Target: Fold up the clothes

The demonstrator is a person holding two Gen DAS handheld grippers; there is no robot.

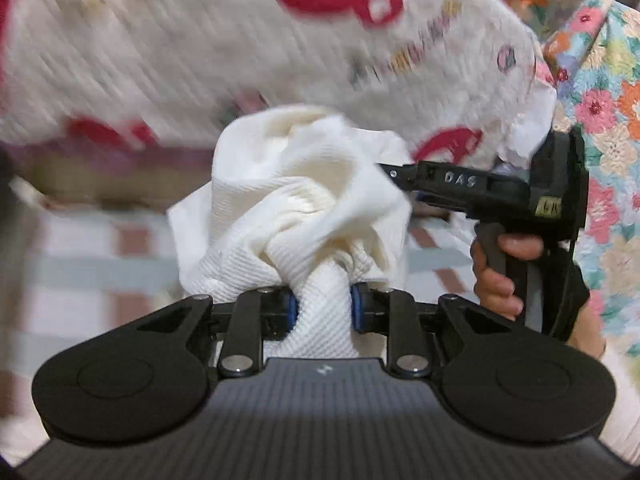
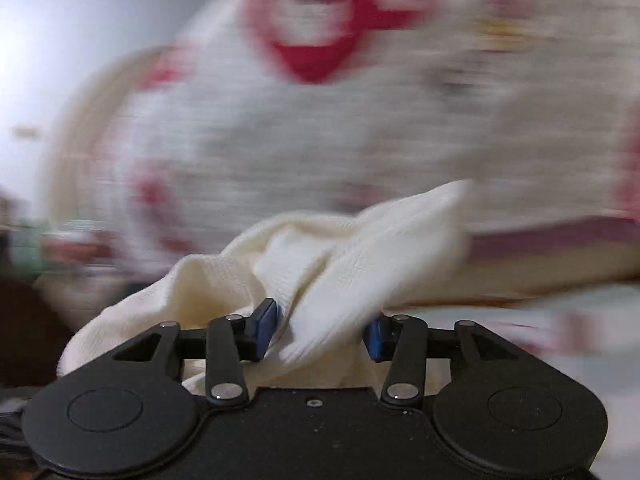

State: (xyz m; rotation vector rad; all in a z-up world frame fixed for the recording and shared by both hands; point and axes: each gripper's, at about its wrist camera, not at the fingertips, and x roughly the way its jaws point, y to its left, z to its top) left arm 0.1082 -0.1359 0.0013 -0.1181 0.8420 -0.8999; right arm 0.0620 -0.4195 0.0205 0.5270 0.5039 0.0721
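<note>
A cream ribbed knit garment (image 1: 304, 184) hangs bunched in front of both cameras. My left gripper (image 1: 325, 308) is shut on a twisted neck of it, with the blue pads (image 1: 294, 308) pressing in from both sides. In the right wrist view a thick fold of the same garment (image 2: 332, 280) fills the wider gap of my right gripper (image 2: 322, 328) and touches both blue pads (image 2: 266, 320). The left wrist view also shows a person's hand (image 1: 500, 272) on the right gripper's handle, to the right of the bunch. The rest of the garment is hidden in the folds.
A large white cloth with red shapes (image 1: 240, 40) (image 2: 320, 100) fills the background, blurred by motion. Floral fabric (image 1: 600, 100) lies at the right. Below is a checked pink, white and grey surface (image 1: 100, 260). A pale wall (image 2: 60, 40) stands at the left.
</note>
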